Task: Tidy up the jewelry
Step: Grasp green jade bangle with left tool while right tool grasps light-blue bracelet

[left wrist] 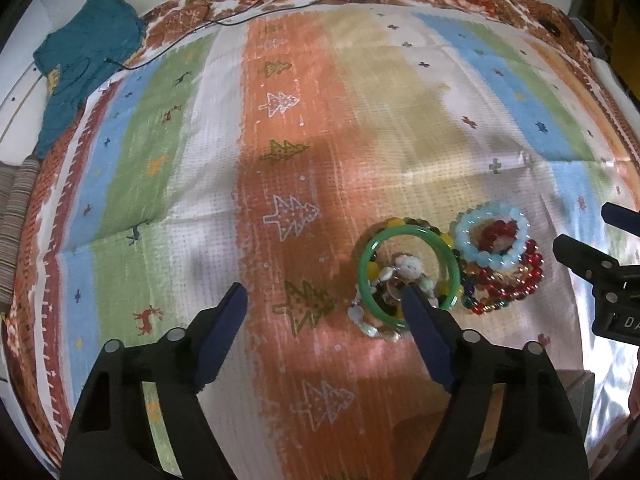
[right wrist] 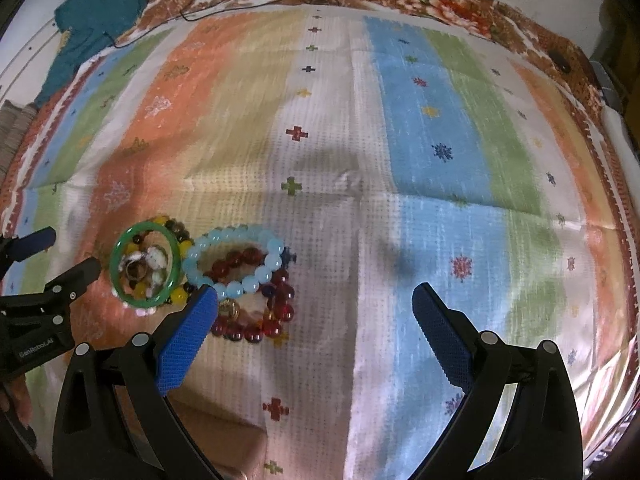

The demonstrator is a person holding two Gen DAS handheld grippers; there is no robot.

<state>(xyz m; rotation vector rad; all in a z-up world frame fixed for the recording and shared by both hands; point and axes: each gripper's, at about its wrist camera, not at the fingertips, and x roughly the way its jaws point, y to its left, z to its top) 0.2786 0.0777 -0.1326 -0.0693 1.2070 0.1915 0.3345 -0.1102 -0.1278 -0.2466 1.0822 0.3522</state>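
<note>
A pile of jewelry lies on a striped cloth (left wrist: pixel 280 168). A green bangle (left wrist: pixel 370 276) sits on yellow and dark beads and a pale shell bracelet (left wrist: pixel 362 314). Beside it a light blue bead bracelet (left wrist: pixel 464 240) lies over a red bead bracelet (left wrist: pixel 528 276). My left gripper (left wrist: pixel 324 292) is open and empty, its right finger over the bangle's near edge. In the right wrist view the bangle (right wrist: pixel 118 256), blue bracelet (right wrist: pixel 236 286) and red bracelet (right wrist: pixel 280 304) lie at lower left. My right gripper (right wrist: pixel 314 294) is open and empty, its left finger beside the blue bracelet.
A teal cloth (left wrist: pixel 88 52) lies at the far left corner, with thin cables (left wrist: pixel 240 4) along the back edge. The striped cloth (right wrist: pixel 420 140) covers the surface to the patterned border. The other gripper shows at each view's edge (left wrist: pixel 600 276) (right wrist: pixel 52 292).
</note>
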